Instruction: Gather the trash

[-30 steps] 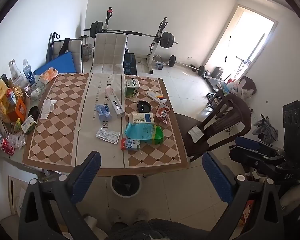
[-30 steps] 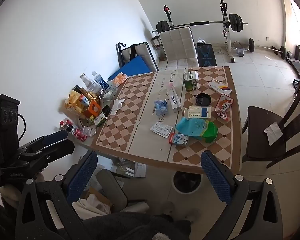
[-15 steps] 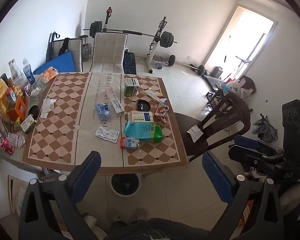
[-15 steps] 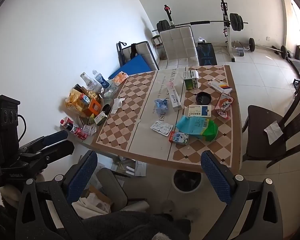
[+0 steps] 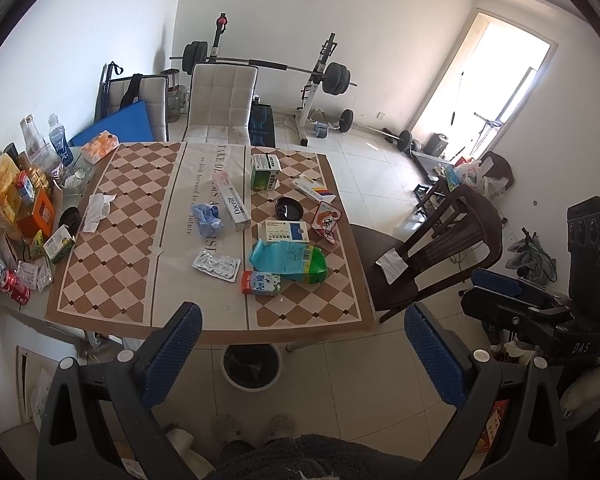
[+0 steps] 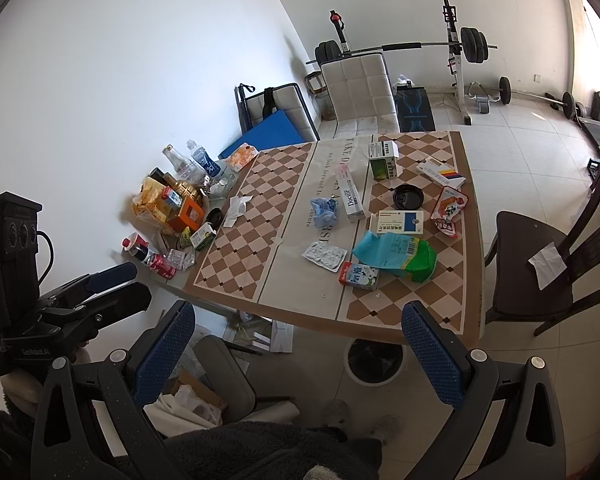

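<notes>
Trash lies on a table with a checkered cloth [image 5: 104, 264]: a teal and green bag [image 5: 286, 260], a small milk carton [image 5: 260, 283], a blister pack [image 5: 216, 265], a blue crumpled glove [image 5: 206, 218], a crumpled tissue [image 5: 96, 210] and several medicine boxes. The bag [image 6: 396, 254] and carton [image 6: 358, 275] also show in the right wrist view. A white bin [image 5: 252, 366] stands under the table's front edge, also in the right wrist view [image 6: 374, 362]. My left gripper [image 5: 300, 352] and right gripper [image 6: 296, 352] are open and empty, held back from the table's front edge.
Bottles, cans and snack boxes [image 5: 16, 208] crowd the table's left end. A dark wooden chair [image 5: 432, 252] stands at the table's right. A white chair [image 5: 220, 104] and a barbell rack [image 5: 320, 76] are behind. Cardboard and paper [image 6: 192, 396] lie on the floor.
Both views have shifted very slightly; the table sits a little higher in the frames. Nothing on the table has moved and both grippers stay open.
</notes>
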Demonstrator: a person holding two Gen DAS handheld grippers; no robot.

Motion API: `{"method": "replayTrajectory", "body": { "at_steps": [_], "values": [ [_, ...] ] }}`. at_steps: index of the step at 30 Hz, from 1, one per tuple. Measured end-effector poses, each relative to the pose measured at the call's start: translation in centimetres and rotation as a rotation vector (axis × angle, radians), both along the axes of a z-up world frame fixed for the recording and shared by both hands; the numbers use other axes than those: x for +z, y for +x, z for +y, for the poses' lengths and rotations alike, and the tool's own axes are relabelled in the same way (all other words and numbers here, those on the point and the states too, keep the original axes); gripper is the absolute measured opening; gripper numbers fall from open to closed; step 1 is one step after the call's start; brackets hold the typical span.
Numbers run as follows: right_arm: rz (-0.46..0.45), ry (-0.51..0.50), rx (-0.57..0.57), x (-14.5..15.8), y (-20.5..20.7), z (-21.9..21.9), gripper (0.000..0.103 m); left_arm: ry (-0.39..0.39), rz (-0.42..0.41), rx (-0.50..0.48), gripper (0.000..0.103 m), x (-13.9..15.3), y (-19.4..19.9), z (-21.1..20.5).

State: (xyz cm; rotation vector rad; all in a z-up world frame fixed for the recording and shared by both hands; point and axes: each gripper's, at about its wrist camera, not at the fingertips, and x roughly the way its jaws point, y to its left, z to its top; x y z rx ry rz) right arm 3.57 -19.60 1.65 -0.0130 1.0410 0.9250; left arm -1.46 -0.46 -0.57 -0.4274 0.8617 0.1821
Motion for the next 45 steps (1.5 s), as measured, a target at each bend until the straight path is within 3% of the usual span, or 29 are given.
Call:
{"method": "replayTrajectory", "body": {
  "at_steps": [45],
  "values": [
    [-0.004, 0.005, 0.002, 0.15, -0.26, 0.09, 0.103, 0.003, 0.0, 0.006, 0.103, 0.11, -0.3, 0.02]
  ]
}}
